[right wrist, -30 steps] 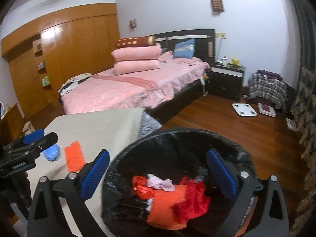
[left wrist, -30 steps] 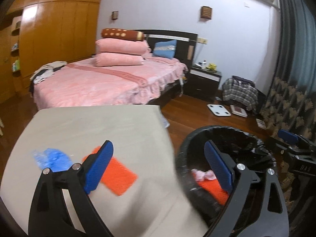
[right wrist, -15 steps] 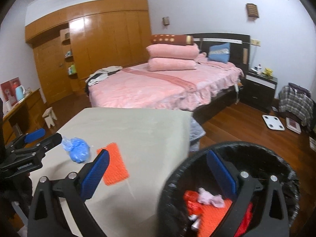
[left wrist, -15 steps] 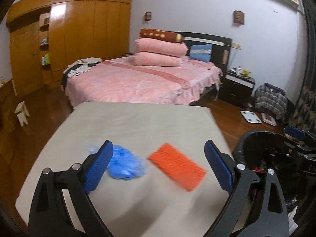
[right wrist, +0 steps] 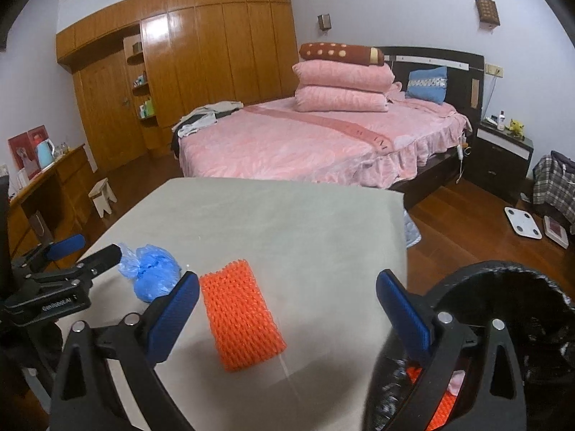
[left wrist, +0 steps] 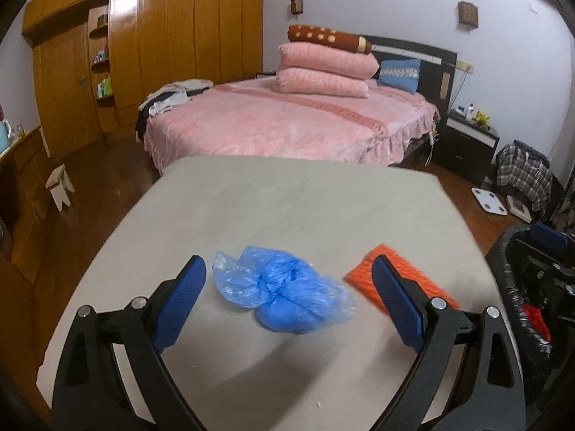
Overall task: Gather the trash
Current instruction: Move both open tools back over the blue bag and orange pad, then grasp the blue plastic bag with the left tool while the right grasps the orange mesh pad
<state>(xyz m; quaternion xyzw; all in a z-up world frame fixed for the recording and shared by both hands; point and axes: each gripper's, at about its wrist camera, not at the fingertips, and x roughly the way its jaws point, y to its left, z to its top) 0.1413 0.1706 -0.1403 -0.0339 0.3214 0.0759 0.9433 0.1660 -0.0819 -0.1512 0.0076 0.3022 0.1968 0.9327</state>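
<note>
1. Bedroom setting, left wrist view: a grey-covered table (left wrist: 305, 197) stood before a pink bed (left wrist: 287, 125). The left gripper (left wrist: 289, 294) was spread wide and empty, bracketing a crumpled blue plastic bag (left wrist: 284, 294). Judged risk: thin film could slide out or be only partly pinched on closing.

2. Right wrist view: the right gripper (right wrist: 287, 305) was likewise released and empty over an orange foam net (right wrist: 240, 319), with the black-lined trash bin (right wrist: 510, 287) beside the table. Judged risk: flat net may skid under the fingers towards the edge.
</note>
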